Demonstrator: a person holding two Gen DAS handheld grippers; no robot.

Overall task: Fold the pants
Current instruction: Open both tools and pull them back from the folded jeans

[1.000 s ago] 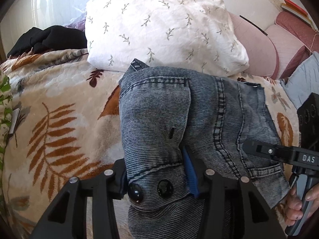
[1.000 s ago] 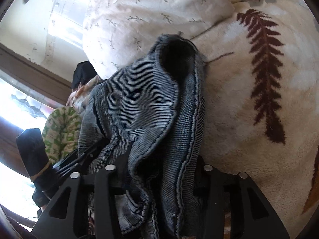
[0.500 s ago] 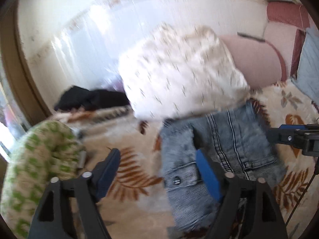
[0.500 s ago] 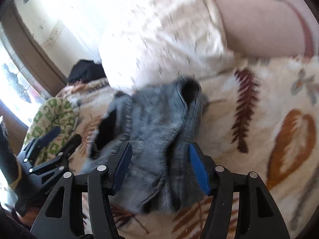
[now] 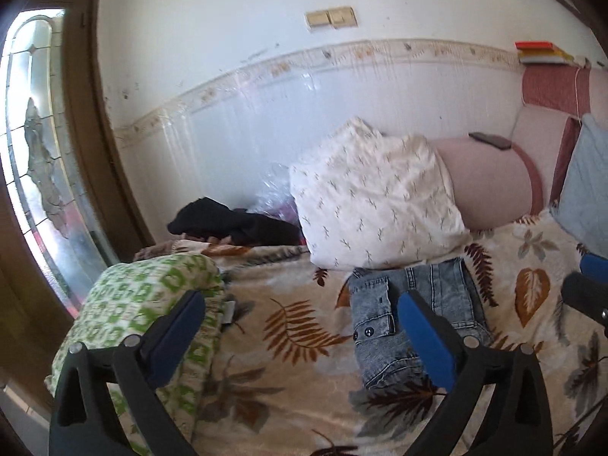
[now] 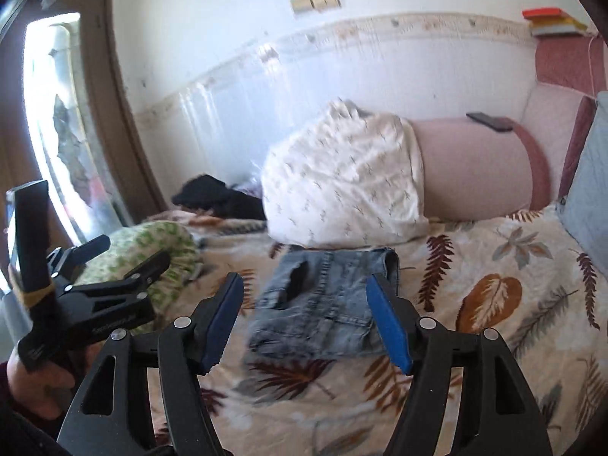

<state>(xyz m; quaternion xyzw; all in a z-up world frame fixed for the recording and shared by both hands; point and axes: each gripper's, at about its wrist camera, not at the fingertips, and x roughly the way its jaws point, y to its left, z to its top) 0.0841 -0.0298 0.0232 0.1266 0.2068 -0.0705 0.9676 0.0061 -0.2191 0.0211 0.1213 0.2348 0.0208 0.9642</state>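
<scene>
The folded pants (image 5: 414, 315) lie on the bed (image 5: 296, 376) by a pillow (image 5: 376, 205). The left gripper (image 5: 300, 338) and right gripper (image 6: 307, 323) are wide open, holding nothing.

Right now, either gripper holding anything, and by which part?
Nothing is held. Left gripper and right gripper are both open and off the folded jeans, which lie on the blanket.

Folded pants (image 6: 326, 304) lie on the leaf-print blanket (image 6: 494, 304) — right gripper (image 6: 304, 323) jaws spread, empty.

pants (image 5: 410, 315): near edge hidden by jaw | right gripper (image 5: 587, 288): cut off at frame edge
</scene>
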